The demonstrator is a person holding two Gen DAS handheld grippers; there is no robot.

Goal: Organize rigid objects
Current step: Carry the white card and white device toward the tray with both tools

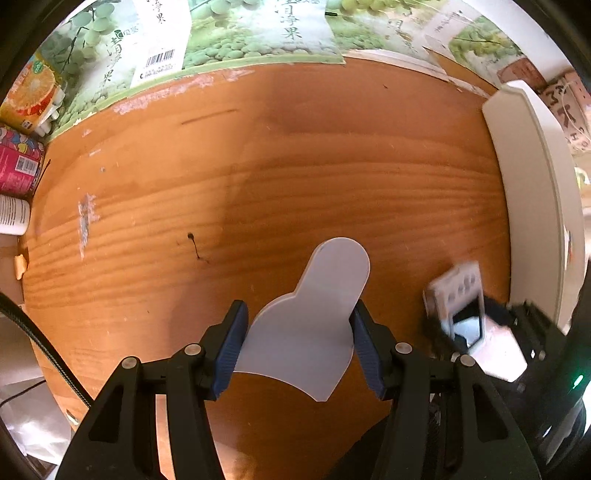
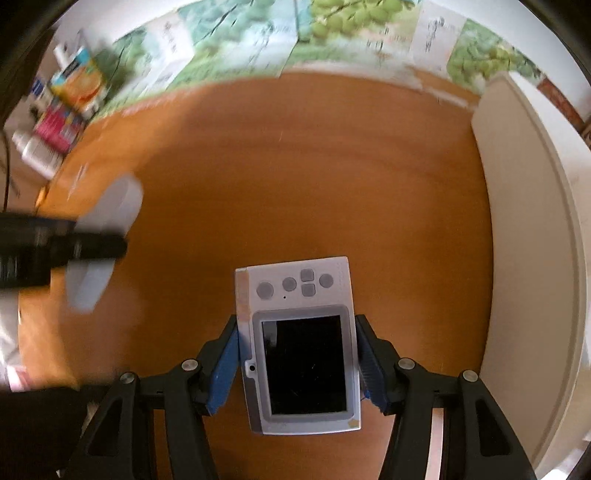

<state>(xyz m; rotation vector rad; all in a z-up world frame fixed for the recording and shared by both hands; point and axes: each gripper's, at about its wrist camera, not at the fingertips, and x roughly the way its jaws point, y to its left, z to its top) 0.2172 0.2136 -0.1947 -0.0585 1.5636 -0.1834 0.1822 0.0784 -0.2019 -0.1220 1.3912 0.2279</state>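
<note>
My left gripper (image 1: 299, 328) is shut on a flat pale lilac plastic piece (image 1: 314, 314) with a rounded tab, held above the wooden table (image 1: 258, 166). My right gripper (image 2: 297, 350) is shut on a silver handheld device (image 2: 301, 343) with a dark screen and grey buttons, its blue pads pressing both long sides. In the left wrist view that device (image 1: 458, 295) and the right gripper appear blurred at the lower right. In the right wrist view the left gripper (image 2: 74, 247) and its lilac piece (image 2: 110, 221) show blurred at the left.
A white tray (image 1: 532, 192) lies along the table's right side, also the white tray (image 2: 532, 221). Fruit-printed cartons (image 1: 240, 33) line the far edge. An orange juice box (image 1: 31, 92), a pink packet (image 1: 18, 166) and a white bottle (image 2: 38, 151) sit at the far left.
</note>
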